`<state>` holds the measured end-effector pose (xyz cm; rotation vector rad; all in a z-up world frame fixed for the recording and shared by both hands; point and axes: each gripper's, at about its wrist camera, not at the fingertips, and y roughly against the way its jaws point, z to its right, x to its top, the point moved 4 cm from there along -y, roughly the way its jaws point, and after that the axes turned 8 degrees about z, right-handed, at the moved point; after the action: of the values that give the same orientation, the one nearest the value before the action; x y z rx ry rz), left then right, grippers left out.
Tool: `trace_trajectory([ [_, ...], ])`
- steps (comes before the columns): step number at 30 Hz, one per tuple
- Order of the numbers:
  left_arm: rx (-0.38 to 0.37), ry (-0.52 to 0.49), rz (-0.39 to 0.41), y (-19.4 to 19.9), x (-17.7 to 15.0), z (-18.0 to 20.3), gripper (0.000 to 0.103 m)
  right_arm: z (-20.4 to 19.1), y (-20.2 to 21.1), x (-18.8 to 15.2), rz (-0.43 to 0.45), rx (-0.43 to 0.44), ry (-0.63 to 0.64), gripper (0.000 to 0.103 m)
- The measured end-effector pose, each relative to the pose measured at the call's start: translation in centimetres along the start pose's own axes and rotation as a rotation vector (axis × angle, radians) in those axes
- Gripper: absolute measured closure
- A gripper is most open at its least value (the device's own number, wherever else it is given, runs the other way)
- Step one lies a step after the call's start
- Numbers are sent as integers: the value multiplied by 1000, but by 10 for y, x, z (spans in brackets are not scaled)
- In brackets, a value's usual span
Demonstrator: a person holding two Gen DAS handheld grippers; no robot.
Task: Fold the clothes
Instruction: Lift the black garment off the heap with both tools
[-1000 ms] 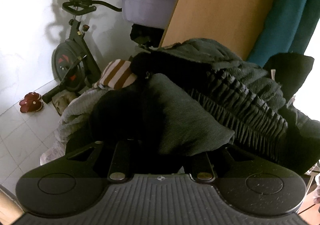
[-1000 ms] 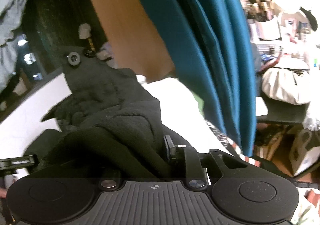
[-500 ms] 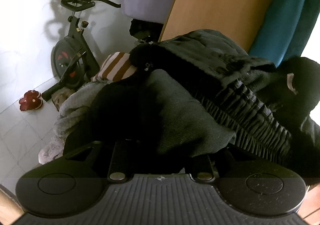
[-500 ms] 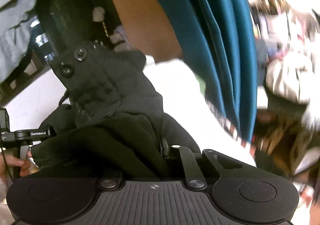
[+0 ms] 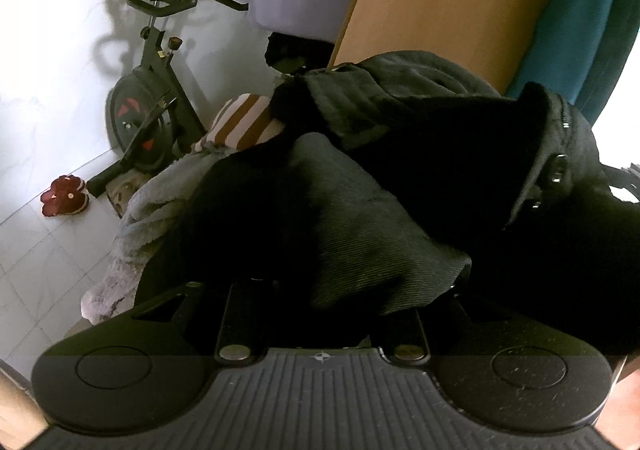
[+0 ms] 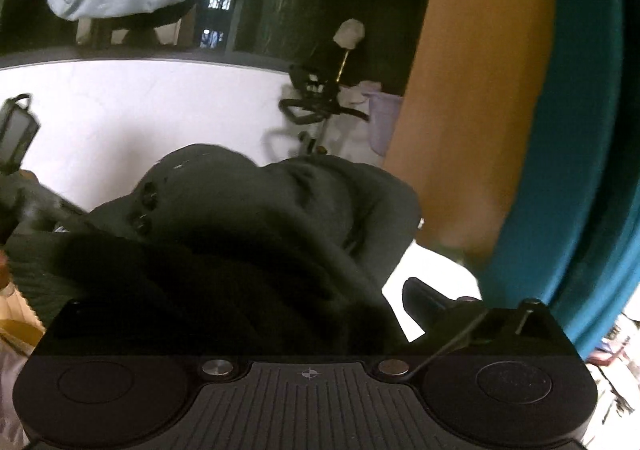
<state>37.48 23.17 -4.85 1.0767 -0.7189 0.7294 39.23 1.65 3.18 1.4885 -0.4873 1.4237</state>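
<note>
While the left gripper [image 5: 320, 290] pinches dark trousers [image 5: 380, 209], right gripper [image 6: 304, 302] jaws are opening w/ cloth between; basin [image 5: 296, 1] contents unseen.

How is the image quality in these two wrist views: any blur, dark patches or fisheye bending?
Left wrist view: sharp; the black fabric garment is underexposed, its folds lost in shadow; the black exercise bike throws a crisp shadow on the white wall, and straight edges bow. Right wrist view: motion-smeared, notably the teal curtain and orange wooden panel; garment nearly black near the right gripper.
</note>
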Motion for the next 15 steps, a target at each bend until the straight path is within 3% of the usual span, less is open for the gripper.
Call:
trace_trajectory([
  [9,8,4,-2,-5,-1,-5,78,32,-68,1,-115,139,-270,1],
  [15,10,-1,2,-6,-4,-2,79,24,-78,3,-104,117,-208,3],
])
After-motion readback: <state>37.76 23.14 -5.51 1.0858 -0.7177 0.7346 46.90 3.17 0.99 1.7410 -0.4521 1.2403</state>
